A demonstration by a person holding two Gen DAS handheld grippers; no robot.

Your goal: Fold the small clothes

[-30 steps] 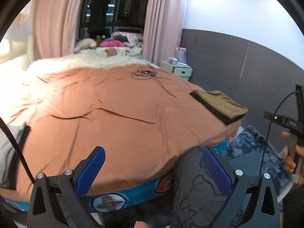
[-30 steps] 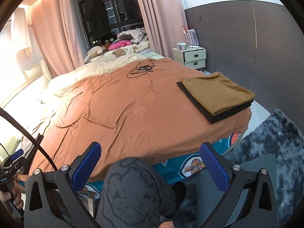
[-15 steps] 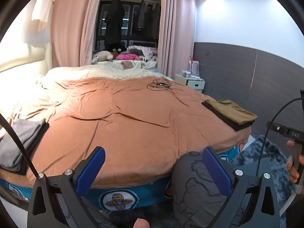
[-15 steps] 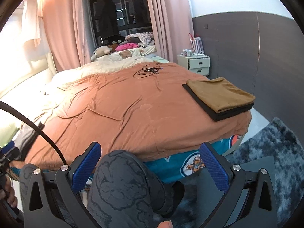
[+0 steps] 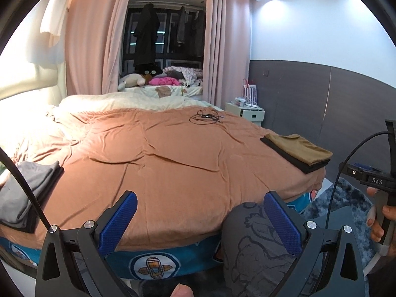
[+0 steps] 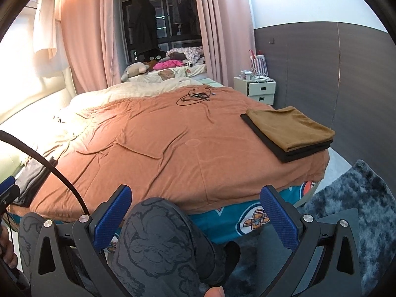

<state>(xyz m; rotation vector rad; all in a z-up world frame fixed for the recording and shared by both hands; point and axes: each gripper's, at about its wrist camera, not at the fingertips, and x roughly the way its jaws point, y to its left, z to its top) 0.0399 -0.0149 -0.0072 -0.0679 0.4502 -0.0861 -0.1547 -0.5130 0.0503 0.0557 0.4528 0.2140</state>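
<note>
Knee (image 6: 158, 237) between right gripper (image 6: 195, 216) jaws; cable tangle (image 6: 195, 96) at 12. Both grippers' jaws apart, empty: left gripper (image 5: 201, 219). Folded brown stack (image 6: 289, 130) at 2, grey stack (image 5: 27, 193) at 9.

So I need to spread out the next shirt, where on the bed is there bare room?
The middle of the orange cover is bare, between the grey pile at left, the brown-and-black stack at right, and the cables farther back.

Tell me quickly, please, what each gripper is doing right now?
Left gripper: open, holding nothing.
Right gripper: open, holding nothing.
</note>
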